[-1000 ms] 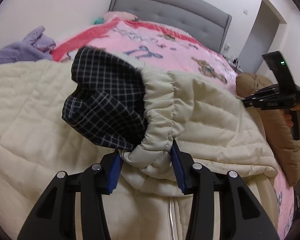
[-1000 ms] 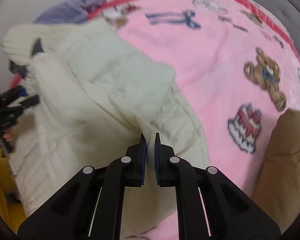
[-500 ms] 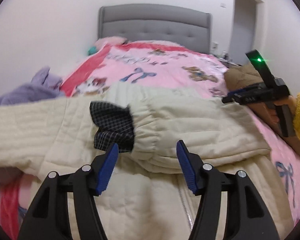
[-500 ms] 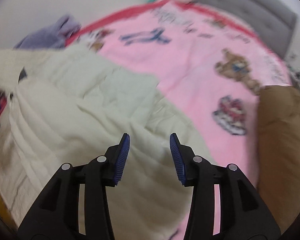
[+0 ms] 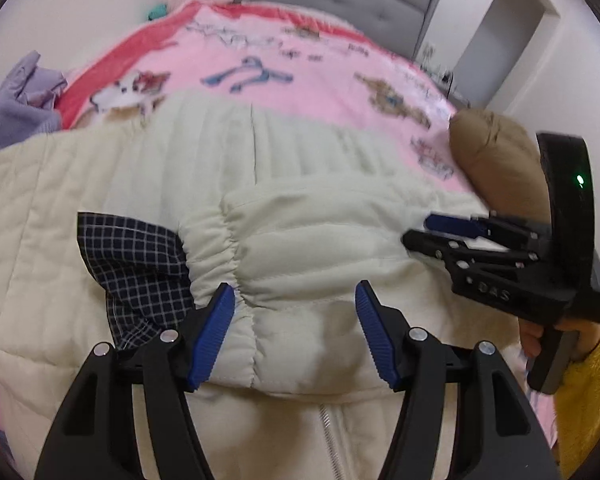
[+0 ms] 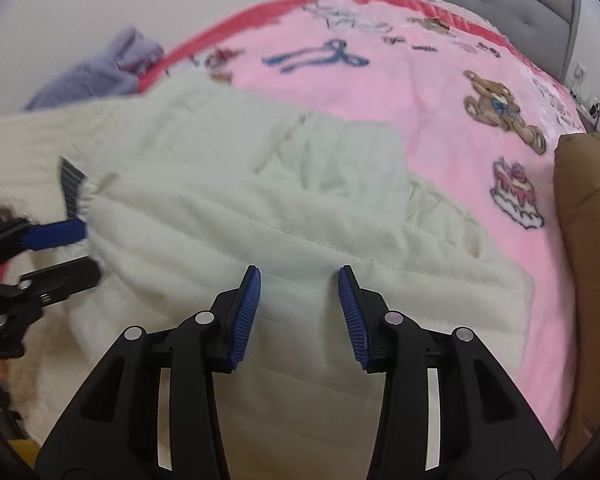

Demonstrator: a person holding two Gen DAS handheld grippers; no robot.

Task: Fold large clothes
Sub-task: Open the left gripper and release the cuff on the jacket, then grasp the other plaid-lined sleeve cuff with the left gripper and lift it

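Beside the brown pillow (image 5: 496, 160), both claws (image 5: 296, 330) (image 6: 300, 312) gape apart over the cream jacket (image 5: 300, 248).

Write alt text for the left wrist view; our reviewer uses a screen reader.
An open left gripper hovers over a cream quilted jacket whose folded sleeve shows checked lining, spread on a pink blanket. The open right gripper reaches in from the right.

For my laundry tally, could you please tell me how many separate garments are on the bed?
3: a cream quilted jacket spread across the near bed, a purple garment bunched far left, a brown garment at right. More may be hidden.
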